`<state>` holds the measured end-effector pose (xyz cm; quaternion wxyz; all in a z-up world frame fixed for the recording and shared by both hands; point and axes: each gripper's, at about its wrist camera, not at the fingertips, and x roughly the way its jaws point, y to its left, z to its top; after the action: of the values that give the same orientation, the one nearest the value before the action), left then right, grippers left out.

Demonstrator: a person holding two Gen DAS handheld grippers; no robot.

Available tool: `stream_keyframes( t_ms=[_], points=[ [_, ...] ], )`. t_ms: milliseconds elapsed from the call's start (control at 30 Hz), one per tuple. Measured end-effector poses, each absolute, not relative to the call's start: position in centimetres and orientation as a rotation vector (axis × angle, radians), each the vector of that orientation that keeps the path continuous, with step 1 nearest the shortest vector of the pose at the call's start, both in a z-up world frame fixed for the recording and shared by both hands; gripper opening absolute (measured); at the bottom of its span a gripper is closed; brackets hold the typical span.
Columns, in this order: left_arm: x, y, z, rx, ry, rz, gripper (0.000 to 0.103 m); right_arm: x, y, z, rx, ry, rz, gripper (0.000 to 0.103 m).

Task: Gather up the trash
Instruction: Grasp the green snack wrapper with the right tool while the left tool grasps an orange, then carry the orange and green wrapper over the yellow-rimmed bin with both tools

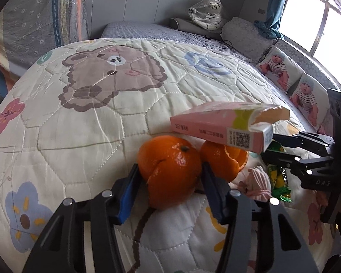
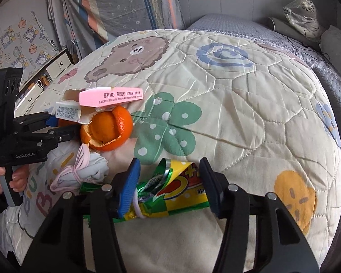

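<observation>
Nearest in the left wrist view, the left hand-held gripper has its two pads against either side of an orange peel, roughly half open and clamped on it. In the right wrist view, the right hand-held gripper is likewise about half open, its pads at both edges of a crumpled green and yellow wrapper (contact looks firm on the left pad, less clear on the right).

Both pieces lie on a quilt printed with a bear and flowers, spread over a bed. Just beside the wrapper sits a bundled pink and white cloth. Past it is a second peel, split open, and a torn pink box rests tilted on top of the peels. A hand grips the left tool's handle.

Farther back, pillows and a plastic-wrapped bundle lie by the wall.
</observation>
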<state>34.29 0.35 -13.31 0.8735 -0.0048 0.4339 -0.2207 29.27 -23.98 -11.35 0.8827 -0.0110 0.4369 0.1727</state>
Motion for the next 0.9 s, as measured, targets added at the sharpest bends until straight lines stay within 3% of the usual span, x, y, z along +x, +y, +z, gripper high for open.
stream_keyframes(
  t_ms=[33,300,900],
  points=[
    [34.3,0.3,-13.3,-0.01,0.903,-0.462,0.048,29.2,-24.0,-11.3,-0.033,0.904,0.346,0.025],
    [34.5,0.5,-12.9,-0.015,0.886,-0.453,0.039,29.8,-23.8,-11.0,-0.047,0.902,0.346,0.023],
    [34.3,2.9,-9.2,-0.07,0.8,-0.401,0.038,30.4,-23.7,-6.8,-0.046,0.773,0.3,0.023]
  ],
)
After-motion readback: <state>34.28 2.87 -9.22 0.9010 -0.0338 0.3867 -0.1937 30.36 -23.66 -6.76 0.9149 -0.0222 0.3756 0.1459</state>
